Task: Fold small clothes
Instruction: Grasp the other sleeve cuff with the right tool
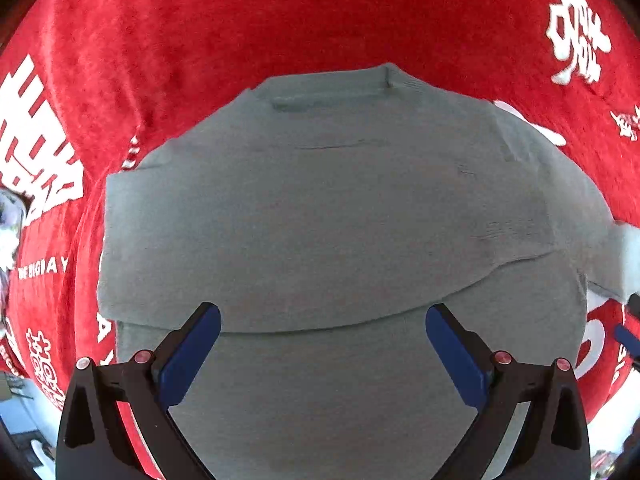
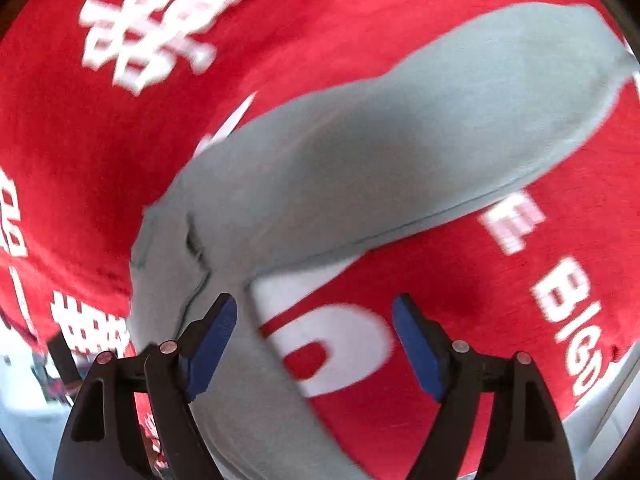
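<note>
Plush red cloth (image 1: 320, 20), folded grey shirt (image 1: 340, 208)

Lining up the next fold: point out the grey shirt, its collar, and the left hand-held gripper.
grey shirt (image 1: 340, 220): left wrist view, middle of folded body.
collar (image 1: 332, 94): left wrist view, neckband at far edge.
left hand-held gripper (image 1: 323, 316): left wrist view, midway between open fingertips.

Right wrist view is motion-blurred — the grey shirt (image 2: 400, 152) runs off its bottom edge.
</note>
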Demonstrator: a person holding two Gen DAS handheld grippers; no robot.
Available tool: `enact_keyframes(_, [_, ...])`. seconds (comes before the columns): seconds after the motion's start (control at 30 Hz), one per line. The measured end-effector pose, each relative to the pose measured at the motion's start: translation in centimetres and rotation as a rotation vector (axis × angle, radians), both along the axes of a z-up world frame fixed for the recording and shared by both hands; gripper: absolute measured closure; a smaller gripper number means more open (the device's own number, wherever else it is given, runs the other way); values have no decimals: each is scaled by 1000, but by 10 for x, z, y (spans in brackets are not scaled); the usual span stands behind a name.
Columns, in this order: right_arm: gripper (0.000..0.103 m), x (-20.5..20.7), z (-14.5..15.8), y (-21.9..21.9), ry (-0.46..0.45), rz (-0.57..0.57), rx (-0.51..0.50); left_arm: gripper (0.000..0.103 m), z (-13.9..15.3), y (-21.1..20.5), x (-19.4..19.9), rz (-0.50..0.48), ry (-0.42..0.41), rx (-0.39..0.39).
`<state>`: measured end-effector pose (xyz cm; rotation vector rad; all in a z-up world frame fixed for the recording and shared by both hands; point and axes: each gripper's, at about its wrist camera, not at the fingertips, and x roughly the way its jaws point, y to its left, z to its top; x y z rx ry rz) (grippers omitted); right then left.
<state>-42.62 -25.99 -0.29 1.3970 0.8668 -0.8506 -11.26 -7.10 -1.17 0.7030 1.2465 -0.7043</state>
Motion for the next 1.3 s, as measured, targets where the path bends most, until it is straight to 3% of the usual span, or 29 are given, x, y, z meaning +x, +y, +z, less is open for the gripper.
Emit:
enact_keyframes(0.27, [16, -86, -25, -29, -48, -253, 81, 0, -10, -30, -30, -73, 39, 13])
enact_keyframes(0.5, [15, -122, -37, -50, -105, -396, 80, 0, -11, -51, -59, -147, 53, 11])
enact_keyframes(0.77, [15, -139, -46, -67, -270, -516, 92, 0, -14, -65, -80, -180, 54, 19])
enact_keyframes(1.1, [16, -150, -38, -85, -381, -628, 51, 0, -14, -62, -86, -164, 50, 24])
enact_keyframes(1.17, [27, -150, -38, -86, -378, -637, 67, 0, -14, -59, -85, -159, 51, 26])
enact_keyframes(1.2, [47, -150, -37, -87, -377, -636, 74, 0, -15, -59, -85, -158, 53, 30])
enact_keyframes(1.23, [74, -149, -37, -88, -374, -634, 83, 0, -15, -58, -84, -157, 55, 31])
enact_keyframes(1.3, [93, -149, -38, -88, -385, -632, 95, 0, -15, -56, -82, -153, 60, 32])
